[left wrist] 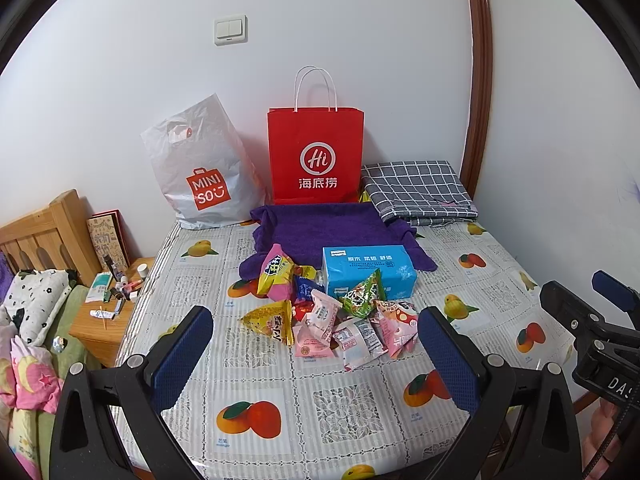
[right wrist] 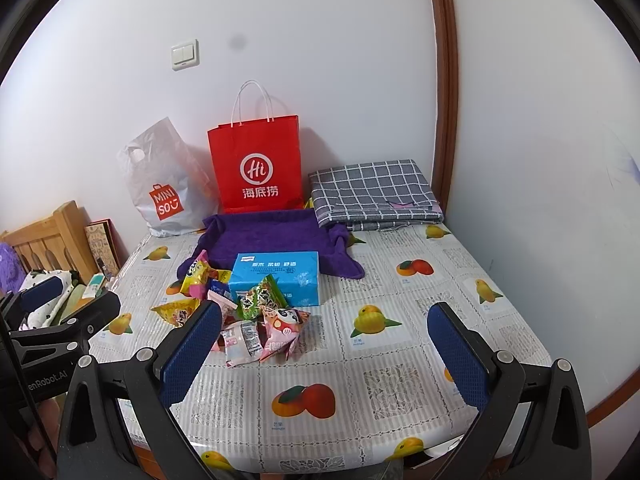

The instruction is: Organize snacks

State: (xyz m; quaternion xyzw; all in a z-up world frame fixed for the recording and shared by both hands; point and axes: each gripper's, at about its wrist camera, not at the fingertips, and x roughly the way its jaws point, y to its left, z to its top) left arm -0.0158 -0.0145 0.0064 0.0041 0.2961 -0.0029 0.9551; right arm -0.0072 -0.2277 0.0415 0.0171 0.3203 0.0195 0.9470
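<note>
Both tongs were held wide apart and empty above the near edge of the worktop [left wrist: 344,408]: the left tongs [left wrist: 316,360] were aimed straight at the snack pile [left wrist: 332,316], while from the right tongs [right wrist: 324,348] the pile [right wrist: 256,320] was seen ahead and leftward. Behind it, touching, lay a blue tissue pack [left wrist: 368,270], then a purple towel [left wrist: 320,224], and a red paper bag [left wrist: 316,156] at the wall.

White lace-patterned tablecloth [left wrist: 340,404] printed with orange and yellow fruit; purple towel [left wrist: 320,228], grey white-checked cloth [left wrist: 416,190] in far right corner, red paper bag [left wrist: 316,152] and white plastic bag [left wrist: 200,172] at far edge; pink, yellow, green snack packets [left wrist: 332,316] against blue tissue pack [left wrist: 368,270]
</note>
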